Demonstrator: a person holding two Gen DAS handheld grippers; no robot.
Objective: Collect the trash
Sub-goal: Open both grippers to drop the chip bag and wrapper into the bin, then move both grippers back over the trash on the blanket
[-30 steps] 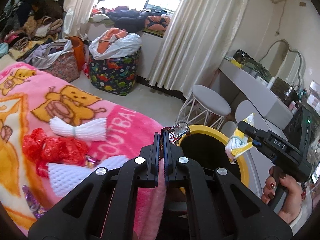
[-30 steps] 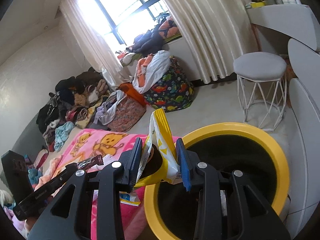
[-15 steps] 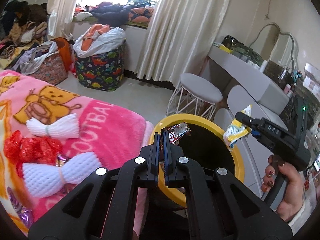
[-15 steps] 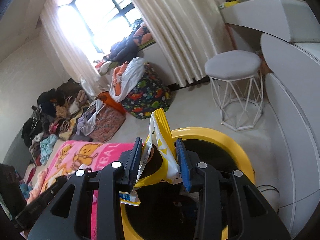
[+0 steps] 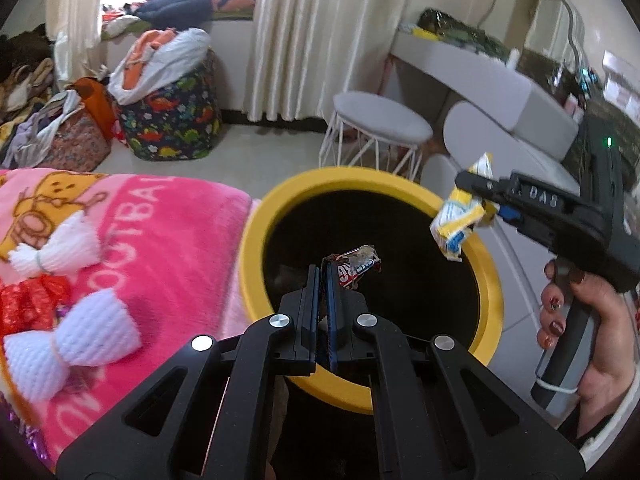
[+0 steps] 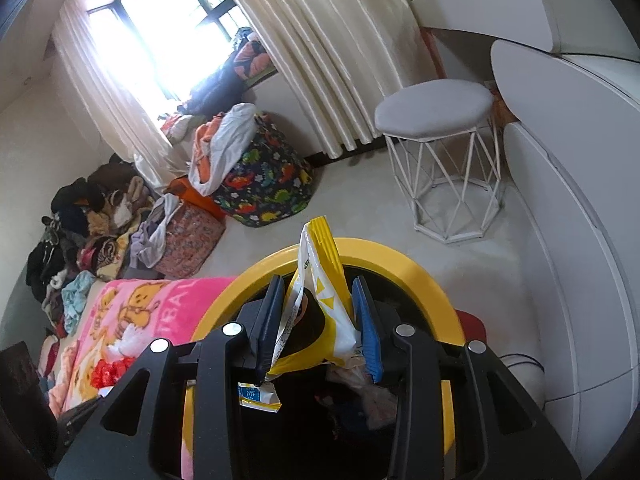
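a pink blanket point(image 5: 132, 240) with cartoon bears covers the bed on the left, and right against its edge stands a round bin point(image 5: 370, 200) with a thick yellow rim and a dark inside. behind the bin are a white stool point(image 5: 380, 128) with a wire base, a long cream curtain point(image 5: 320, 32), and a dinosaur-print bag point(image 5: 172, 120) stuffed with clothes. on the blanket lie two white mesh foam sleeves point(image 5: 72, 344) pinched like bows, with a crumpled red wrapper point(image 5: 28, 304) between them. the left gripper point(image 5: 322, 276) hangs over the open mouth of the bin, its fingers pressed together on the end of a candy wrapper point(image 5: 356, 264) that sticks out to the right above the dark inside. the right gripper point(image 6: 316, 312), gripped by a hand point(image 5: 580, 320) with dark painted nails, sits over the bin's far right rim in the left view; its fingers are partly apart and clamped on a yellow and white snack bag point(image 6: 320, 300), which stands up between them with a torn corner hanging below. some trash is visible deep in the bin, too dim to make out.
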